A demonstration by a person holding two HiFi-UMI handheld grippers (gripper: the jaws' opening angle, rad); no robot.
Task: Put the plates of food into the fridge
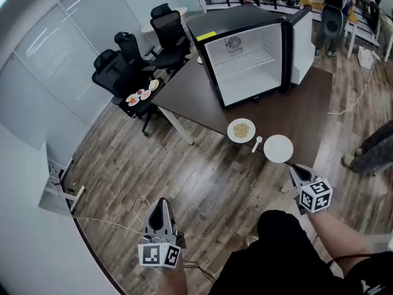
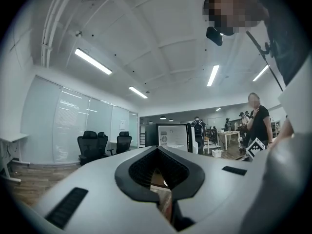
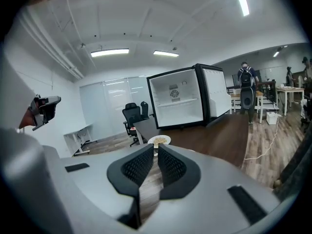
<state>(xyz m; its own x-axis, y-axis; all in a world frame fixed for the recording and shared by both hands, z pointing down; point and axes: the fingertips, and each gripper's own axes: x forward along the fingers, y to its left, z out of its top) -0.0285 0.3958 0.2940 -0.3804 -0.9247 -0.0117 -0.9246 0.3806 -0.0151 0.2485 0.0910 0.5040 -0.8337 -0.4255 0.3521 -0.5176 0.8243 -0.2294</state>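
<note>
A white plate of yellowish food (image 1: 241, 130) lies near the front edge of the dark table (image 1: 307, 112), with a white spoon (image 1: 256, 144) and a plain white plate (image 1: 278, 148) beside it. Behind them stands a small black fridge (image 1: 245, 60), its door swung open and its white inside showing. My right gripper (image 1: 295, 171) is shut and holds nothing, its tips just short of the plain plate. In the right gripper view, the right gripper (image 3: 157, 149) points at the food plate (image 3: 159, 140) and fridge (image 3: 187, 99). My left gripper (image 1: 161, 204) hangs shut over the wooden floor, far from the table.
Black office chairs (image 1: 132, 57) stand at the table's far left, and one holds several small plates of food (image 1: 142, 94). A person (image 1: 334, 14) stands behind the fridge; a leg and shoe (image 1: 368, 152) show at the right. A white cable (image 1: 129, 223) crosses the floor.
</note>
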